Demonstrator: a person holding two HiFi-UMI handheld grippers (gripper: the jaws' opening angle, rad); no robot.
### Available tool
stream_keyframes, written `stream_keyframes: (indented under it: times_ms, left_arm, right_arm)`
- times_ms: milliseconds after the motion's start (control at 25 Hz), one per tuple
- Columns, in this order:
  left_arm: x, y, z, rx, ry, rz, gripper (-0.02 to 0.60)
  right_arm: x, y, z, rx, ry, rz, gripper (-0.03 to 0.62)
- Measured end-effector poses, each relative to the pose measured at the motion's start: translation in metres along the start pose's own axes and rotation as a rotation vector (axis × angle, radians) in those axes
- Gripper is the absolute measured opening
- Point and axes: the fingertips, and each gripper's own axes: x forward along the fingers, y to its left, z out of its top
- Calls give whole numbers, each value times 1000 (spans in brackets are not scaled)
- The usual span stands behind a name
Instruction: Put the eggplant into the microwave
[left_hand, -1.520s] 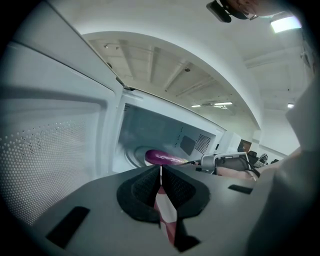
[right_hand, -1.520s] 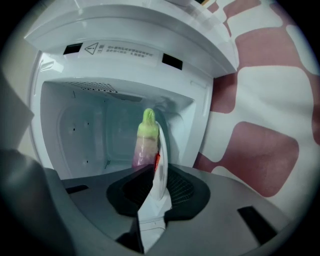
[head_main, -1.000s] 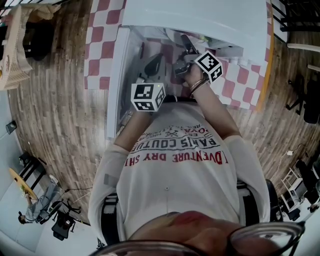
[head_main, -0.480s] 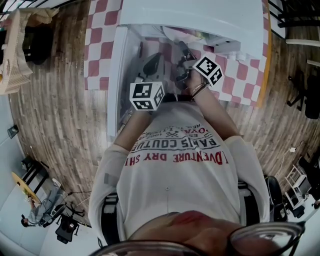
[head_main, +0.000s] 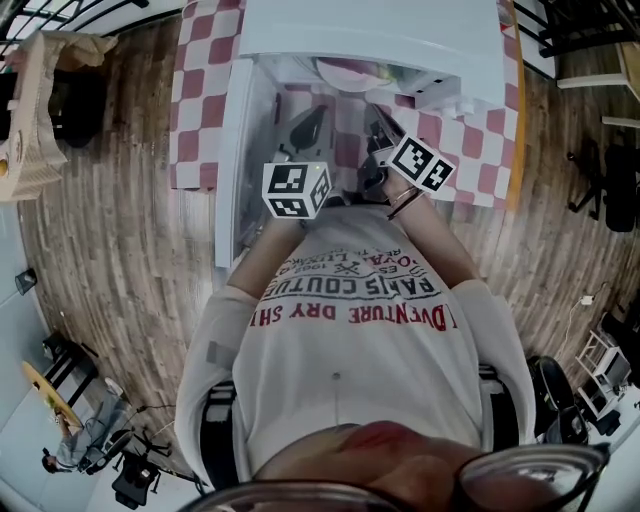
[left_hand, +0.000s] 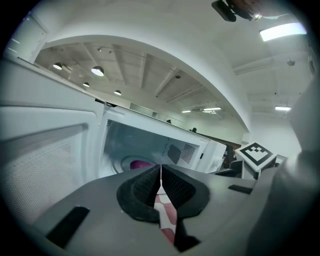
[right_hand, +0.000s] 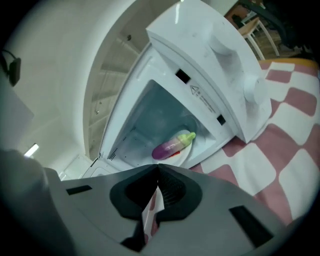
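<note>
Left claw (left_hand: 160, 169): jaws together, nothing between them; only a sliver of the red-and-white checked cloth (left_hand: 166, 216) shows through the slit. It points at the open microwave (left_hand: 210, 152).

Right claw (right_hand: 157, 174): jaws likewise together and empty, with the same cloth below the slit. Its marker cube (left_hand: 256, 154) shows at the right of the left gripper view, so the two claws are side by side in front of the oven, both clear of it.

The cloth spreads under and to the right of the microwave. The door (head_main: 228, 150) is swung fully open on the left.

Inside the cavity a white plate (right_hand: 184, 156) lies on the floor. The eggplant (right_hand: 172, 144), purple with a green stem end, lies flat on that plate, stem toward the right. In the left gripper view only its purple body shows above the claw.
</note>
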Motion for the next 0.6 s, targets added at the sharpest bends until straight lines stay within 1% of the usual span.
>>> stream_keyframes:
  times_ms: [200, 320, 480, 600]
  left_arm:
    - [-6, -10, 17, 28, -34, -18, 31]
    - [-8, -13, 22, 45, -45, -21, 31]
    - [-8, -18, 25, 56, -42, -26, 31]
    - [-9, -22, 30, 68, -46, -36, 31]
  right_arm:
    - [-22, 25, 17, -255, -54, 31, 25]
    - [-32, 38, 25, -420, -91, 34, 25]
    - [-40, 50, 28, -557, -109, 45, 25]
    - [-43, 58, 30, -660, -126, 34, 25]
